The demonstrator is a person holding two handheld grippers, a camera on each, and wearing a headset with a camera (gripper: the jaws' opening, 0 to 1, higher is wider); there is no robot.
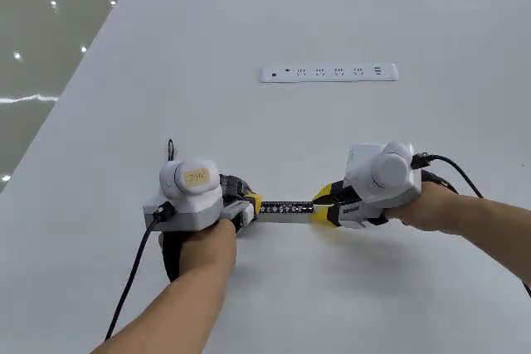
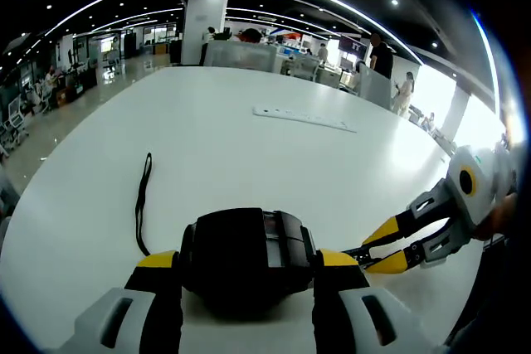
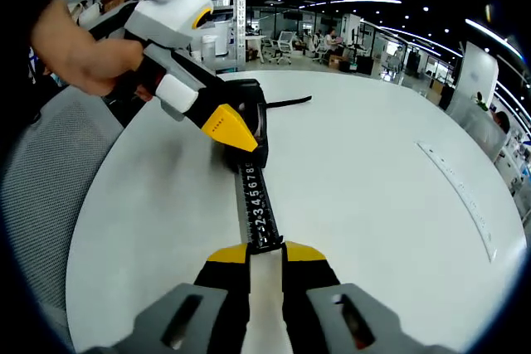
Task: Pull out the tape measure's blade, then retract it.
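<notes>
Two grippers in the head view?
— Two, with one hand on each. The left gripper (image 1: 242, 205), held in the left hand (image 1: 207, 246), has its jaws pressed against the sides of the one tape measure (image 1: 235, 188), low over the white table (image 1: 332, 6). The right gripper (image 1: 320, 204), in the right hand (image 1: 419, 205), faces it. Its jaws are nearly together on the end of the blade (image 1: 286, 206), which runs straight between the two.

Anything else up there?
— One power strip (image 1: 329, 73) lies well beyond them. One thin black strap (image 1: 170, 151) sits just behind the tape measure. There are two black cables (image 1: 133, 279), one from each gripper.

And the left gripper view?
— One black tape measure (image 2: 245, 250) fills the gap between the left gripper's (image 2: 246, 261) two yellow-tipped jaws, which are spread as wide as its body. The strap (image 2: 143, 196) trails off on the table (image 2: 249, 147). The right gripper (image 2: 375, 248) comes in from the right with its tips close together, and the one power strip (image 2: 303, 118) lies far off.

The right gripper view?
— The right gripper's (image 3: 265, 253) two jaws are a narrow slit apart, clamped on the blade's tip. One short length of blade (image 3: 253, 201), with printed numbers, leads to the tape measure (image 3: 257, 113). One yellow fingertip (image 3: 228, 126) of the left gripper lies against the tape measure's side. The strap (image 3: 290, 102) pokes out behind it, and the power strip (image 3: 460, 192) lies well apart to the right.
</notes>
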